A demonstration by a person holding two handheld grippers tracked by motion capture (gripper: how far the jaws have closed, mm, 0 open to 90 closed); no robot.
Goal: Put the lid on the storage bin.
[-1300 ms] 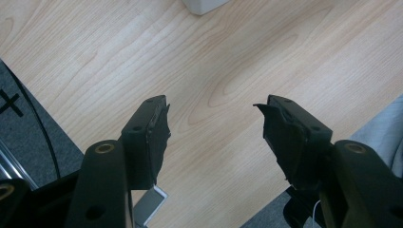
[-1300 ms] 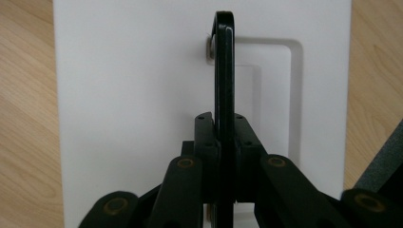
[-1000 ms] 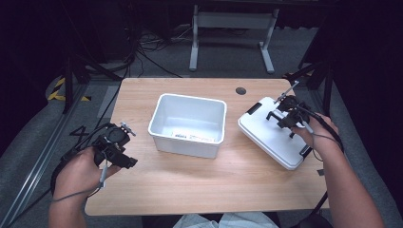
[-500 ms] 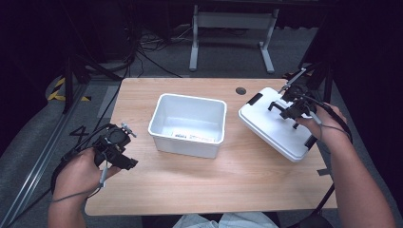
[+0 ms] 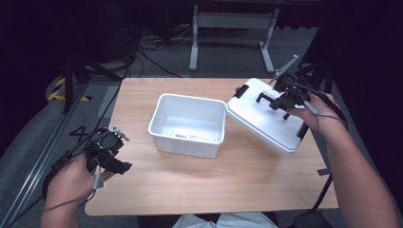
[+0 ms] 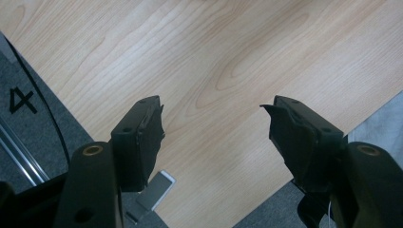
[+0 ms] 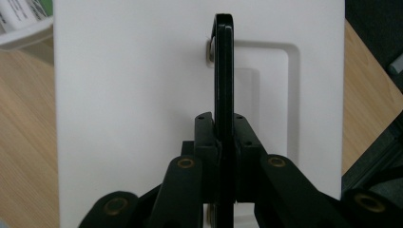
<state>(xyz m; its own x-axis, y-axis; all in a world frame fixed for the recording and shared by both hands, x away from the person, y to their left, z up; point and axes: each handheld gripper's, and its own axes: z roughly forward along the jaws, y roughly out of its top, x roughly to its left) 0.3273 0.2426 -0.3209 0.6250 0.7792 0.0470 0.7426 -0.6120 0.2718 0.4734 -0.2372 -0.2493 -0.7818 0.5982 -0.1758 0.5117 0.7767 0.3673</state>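
The wooden table [image 5: 247,190] carries a white open bin [image 5: 188,124] near its middle, slightly toward the far edge, with bare wood all along the near edge and at the near right corner. The bin's left side also has open tabletop out to the left edge. A white lid [image 5: 266,118] with a black handle [image 5: 267,97] hangs tilted over the far right part of the table; its low left edge lies just beside, possibly touching, the bin's right rim, and its right end reaches close to the right edge of the table. Compared with the frames half a second and one second ago, the lid has travelled leftward from the right edge toward the bin and now sits against the bin's rim; the left hand and bin have stayed where they were. The right tongs [image 5: 285,100] are closed tight on the lid's black handle [image 7: 224,71]; in the right gripper view the two jaws press flat on either side of the thin handle bar, with the white lid [image 7: 133,95] beneath. The left tongs [image 5: 111,159] rest near the near left corner of the table, jaws spread wide, holding nothing, with only bare wood [image 6: 228,61] between them in the left gripper view.
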